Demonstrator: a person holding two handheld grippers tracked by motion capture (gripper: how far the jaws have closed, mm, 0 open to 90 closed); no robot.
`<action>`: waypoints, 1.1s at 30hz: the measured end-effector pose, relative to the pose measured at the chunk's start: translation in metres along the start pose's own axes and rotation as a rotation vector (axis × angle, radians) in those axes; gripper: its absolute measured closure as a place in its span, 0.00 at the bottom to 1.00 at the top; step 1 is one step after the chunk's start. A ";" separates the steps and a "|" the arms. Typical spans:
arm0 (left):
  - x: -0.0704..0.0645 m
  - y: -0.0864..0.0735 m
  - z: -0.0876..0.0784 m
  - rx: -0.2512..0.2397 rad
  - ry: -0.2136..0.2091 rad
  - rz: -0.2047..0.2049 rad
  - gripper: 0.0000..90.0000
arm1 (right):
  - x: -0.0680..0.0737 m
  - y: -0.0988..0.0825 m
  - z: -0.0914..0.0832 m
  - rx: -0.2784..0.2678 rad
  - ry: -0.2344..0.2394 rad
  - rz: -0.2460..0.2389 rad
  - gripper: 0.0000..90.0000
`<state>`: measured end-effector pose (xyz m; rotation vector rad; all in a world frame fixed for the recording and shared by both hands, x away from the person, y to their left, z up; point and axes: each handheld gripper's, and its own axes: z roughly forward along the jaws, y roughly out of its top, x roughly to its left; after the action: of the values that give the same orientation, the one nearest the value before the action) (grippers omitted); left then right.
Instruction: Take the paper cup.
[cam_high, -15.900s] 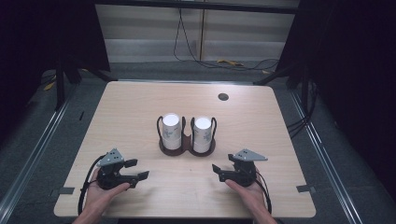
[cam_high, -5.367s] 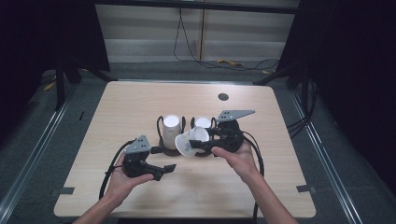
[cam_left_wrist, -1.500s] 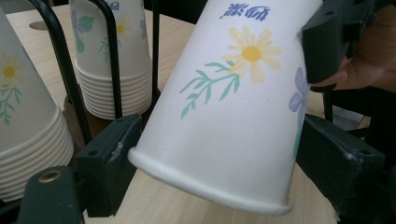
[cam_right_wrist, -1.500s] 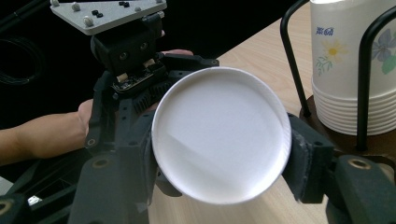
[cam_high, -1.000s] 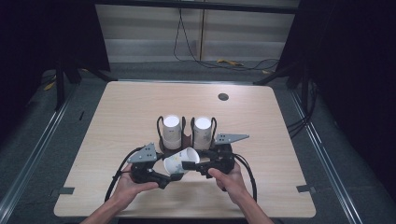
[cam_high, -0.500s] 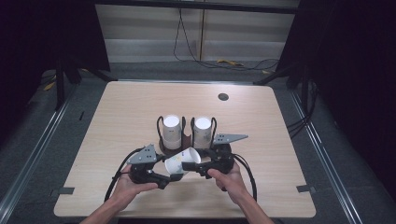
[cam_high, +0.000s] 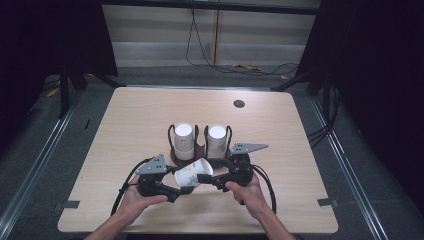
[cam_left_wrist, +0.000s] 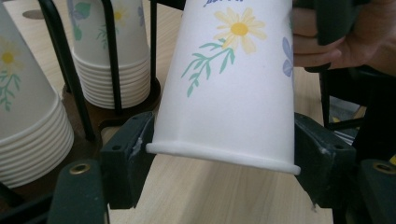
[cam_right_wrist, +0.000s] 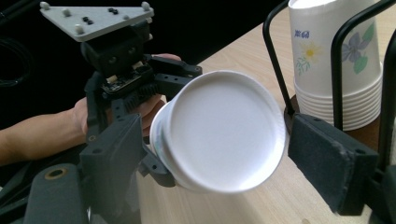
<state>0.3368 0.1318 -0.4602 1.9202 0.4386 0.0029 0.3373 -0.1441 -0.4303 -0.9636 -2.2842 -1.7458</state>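
My left gripper (cam_high: 176, 192) has its jaws pressed on both sides of the cup's (cam_high: 192, 173) rim end; I see it best in the left gripper view, where the cup (cam_left_wrist: 233, 88) tilts up and away between the two black pads. Those jaws have just been shifting, closing and then easing slightly. My right gripper (cam_high: 214, 180) has just been opening: in the right gripper view its jaws stand wide on either side of the cup's white base (cam_right_wrist: 224, 135), with a gap at each pad, so it holds nothing. The cup lies on its side in the air over the near middle of the tabletop (cam_high: 125, 125), between my two hands. Just beyond it stands the rack (cam_high: 200, 152) with two stacks of cups.
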 end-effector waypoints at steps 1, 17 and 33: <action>0.000 0.000 0.000 0.001 -0.001 -0.008 0.31 | 0.000 0.000 -0.001 -0.001 -0.002 -0.002 0.21; -0.001 0.009 -0.008 0.080 -0.002 0.000 0.31 | 0.006 0.000 -0.018 0.040 -0.038 -0.066 0.20; 0.006 0.012 -0.012 0.147 0.000 0.010 0.30 | 0.012 -0.008 0.001 0.203 -0.118 -0.170 0.21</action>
<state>0.3437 0.1406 -0.4456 2.0667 0.4389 -0.0231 0.3239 -0.1398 -0.4317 -0.8786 -2.6266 -1.5109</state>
